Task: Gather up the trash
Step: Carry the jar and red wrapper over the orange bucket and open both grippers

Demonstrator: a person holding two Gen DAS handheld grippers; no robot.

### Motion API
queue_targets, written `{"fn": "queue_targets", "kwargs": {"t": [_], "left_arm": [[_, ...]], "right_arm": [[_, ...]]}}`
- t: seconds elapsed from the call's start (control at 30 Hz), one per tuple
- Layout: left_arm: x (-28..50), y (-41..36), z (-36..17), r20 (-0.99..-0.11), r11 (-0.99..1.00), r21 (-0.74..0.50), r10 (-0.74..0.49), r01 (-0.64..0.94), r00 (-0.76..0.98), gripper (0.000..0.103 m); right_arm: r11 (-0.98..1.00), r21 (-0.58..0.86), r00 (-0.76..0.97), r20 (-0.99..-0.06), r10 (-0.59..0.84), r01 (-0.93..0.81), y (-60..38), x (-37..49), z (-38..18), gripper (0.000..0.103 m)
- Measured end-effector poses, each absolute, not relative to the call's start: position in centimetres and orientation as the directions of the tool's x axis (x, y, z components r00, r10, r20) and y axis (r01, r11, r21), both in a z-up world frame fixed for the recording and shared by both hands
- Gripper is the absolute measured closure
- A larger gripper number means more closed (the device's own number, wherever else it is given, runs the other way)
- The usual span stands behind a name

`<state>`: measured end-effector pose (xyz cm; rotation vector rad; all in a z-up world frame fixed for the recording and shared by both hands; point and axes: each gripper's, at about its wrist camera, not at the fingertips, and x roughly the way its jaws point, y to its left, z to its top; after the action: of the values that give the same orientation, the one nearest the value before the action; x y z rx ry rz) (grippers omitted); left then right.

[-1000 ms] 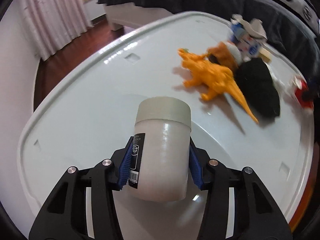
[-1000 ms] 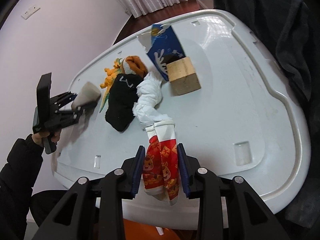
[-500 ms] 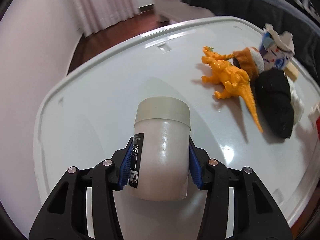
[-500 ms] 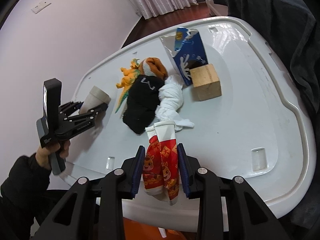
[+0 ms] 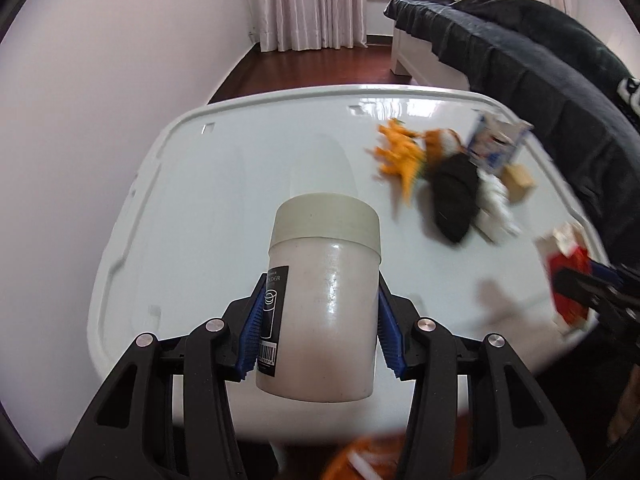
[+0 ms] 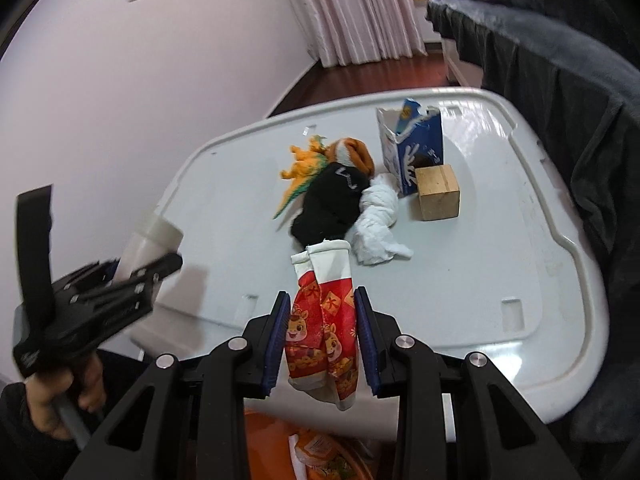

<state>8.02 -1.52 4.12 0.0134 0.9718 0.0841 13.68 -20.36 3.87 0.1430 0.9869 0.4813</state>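
Observation:
My left gripper (image 5: 319,322) is shut on a white cylindrical container (image 5: 322,300) with a beige lid and a black label, held above the near edge of the white table (image 5: 240,152). It also shows in the right wrist view (image 6: 150,240). My right gripper (image 6: 322,336) is shut on a red and white printed packet (image 6: 324,320) over the table's near edge. The packet also shows in the left wrist view (image 5: 568,280). A torn blue and white carton (image 6: 412,148) and a crumpled white tissue (image 6: 376,220) lie on the table.
An orange toy dinosaur (image 6: 304,168), an orange and white sock (image 6: 352,152), a black sock (image 6: 332,204) and a wooden block (image 6: 438,192) lie mid-table. An orange bin with trash in it (image 6: 320,448) sits below the table's near edge. Dark clothing (image 6: 560,80) hangs at the right.
My left gripper has pulled back with the container toward the table's near edge, closer to my right gripper. My right gripper has risen and drawn back a little with the packet.

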Motion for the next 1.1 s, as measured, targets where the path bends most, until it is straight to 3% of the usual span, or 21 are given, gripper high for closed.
{"fn": "queue_targets", "kwargs": {"t": [0.33,0.63,1.1], "left_arm": [[0.4,-3.6,5.3,-0.822,0.999,0.031,0.016,0.016,0.570,0.055],[-4.6,-3.5,3.2,-0.858,0.999,0.014,-0.008,0.039,0.514,0.055],[-7.8,-5.6,0.2,-0.916,0.991,-0.028,-0.077,0.130,0.394,0.055]], "right_arm": [[0.851,0.309,0.432,-0.757,0.490,-0.425,-19.4,5.6,5.8,0.070],[0.831,0.298,0.356,-0.797,0.487,-0.469,-19.1,0.1,5.0,0.069],[0.843,0.339,0.262,-0.843,0.469,-0.418,-20.3,-3.2,1.9,0.069]]}}
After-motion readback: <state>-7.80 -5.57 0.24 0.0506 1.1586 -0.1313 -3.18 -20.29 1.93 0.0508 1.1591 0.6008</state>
